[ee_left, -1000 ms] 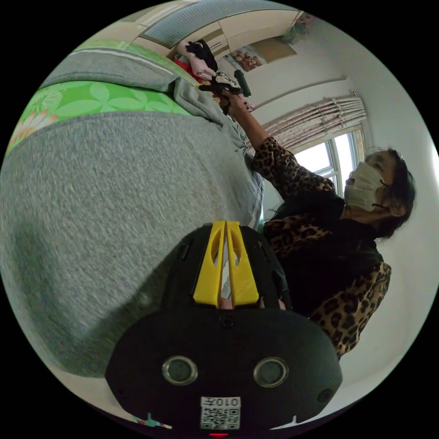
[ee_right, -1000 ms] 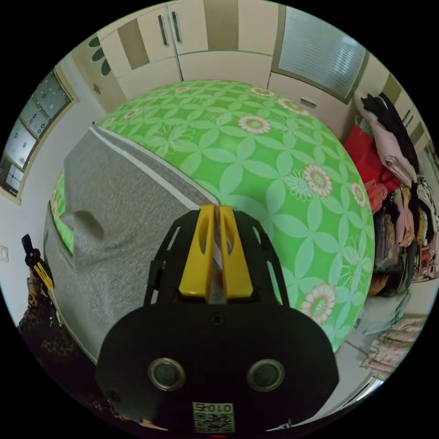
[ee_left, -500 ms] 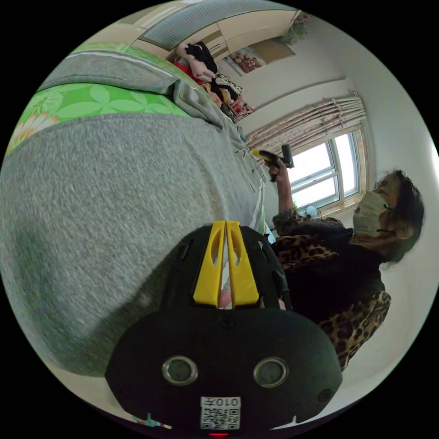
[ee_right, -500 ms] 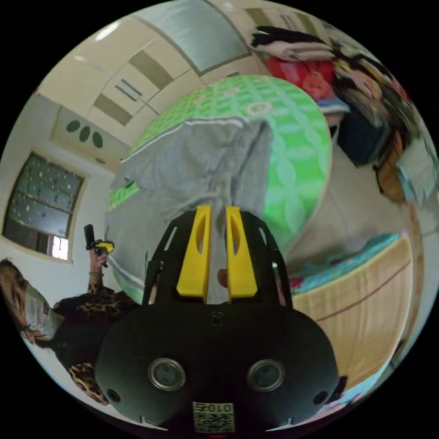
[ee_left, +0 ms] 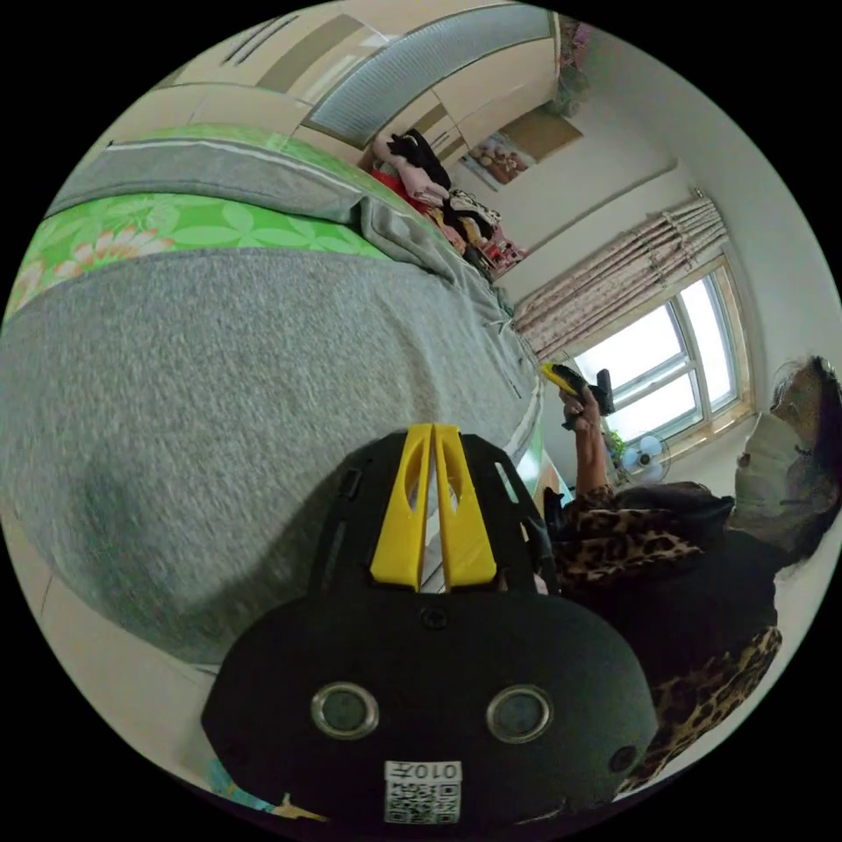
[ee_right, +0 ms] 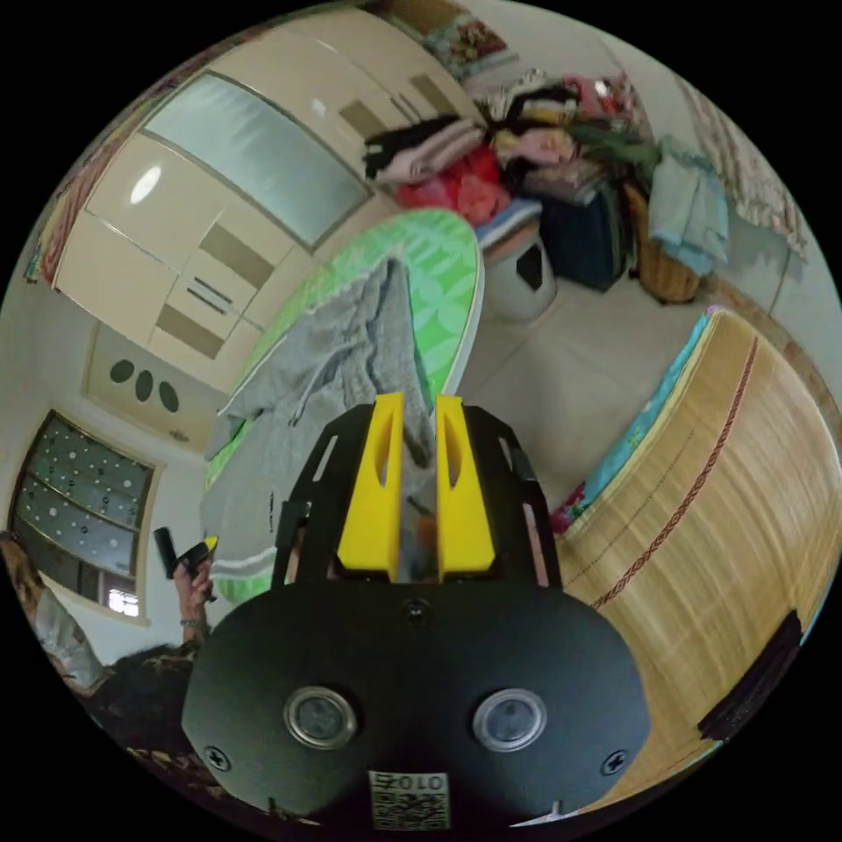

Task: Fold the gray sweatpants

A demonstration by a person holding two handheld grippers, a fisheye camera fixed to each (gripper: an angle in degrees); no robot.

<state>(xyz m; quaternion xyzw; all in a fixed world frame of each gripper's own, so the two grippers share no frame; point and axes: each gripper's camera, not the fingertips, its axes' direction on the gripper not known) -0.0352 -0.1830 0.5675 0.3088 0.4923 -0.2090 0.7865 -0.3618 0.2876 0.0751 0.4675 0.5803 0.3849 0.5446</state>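
The gray sweatpants (ee_left: pixel 219 395) lie spread on a round table with a green flowered cover (ee_left: pixel 175 224). My left gripper (ee_left: pixel 432 430) is at their near edge with its yellow jaws together; whether cloth is pinched between them is hidden. A hand holds my right gripper (ee_left: pixel 550 371) up in the air beside the table, apart from the pants. In the right gripper view the right gripper (ee_right: pixel 412 402) has its jaws apart with nothing between them. Beyond it lie the sweatpants (ee_right: pixel 333 368) on the table (ee_right: pixel 452 263), and the left gripper (ee_right: pixel 206 548) is at their white-striped edge.
A heap of clothes (ee_right: pixel 526 149) is stacked behind the table against pale wardrobes (ee_right: pixel 237 167). A white stool (ee_right: pixel 522 272) and a wicker basket (ee_right: pixel 667 272) stand on the tiled floor. A bed with a straw mat (ee_right: pixel 719 491) is nearby. The person (ee_left: pixel 675 570) stands by the window (ee_left: pixel 667 368).
My right gripper opened, let go of the sweatpants and drew back from the table toward the person. The left gripper stays shut at the near edge.
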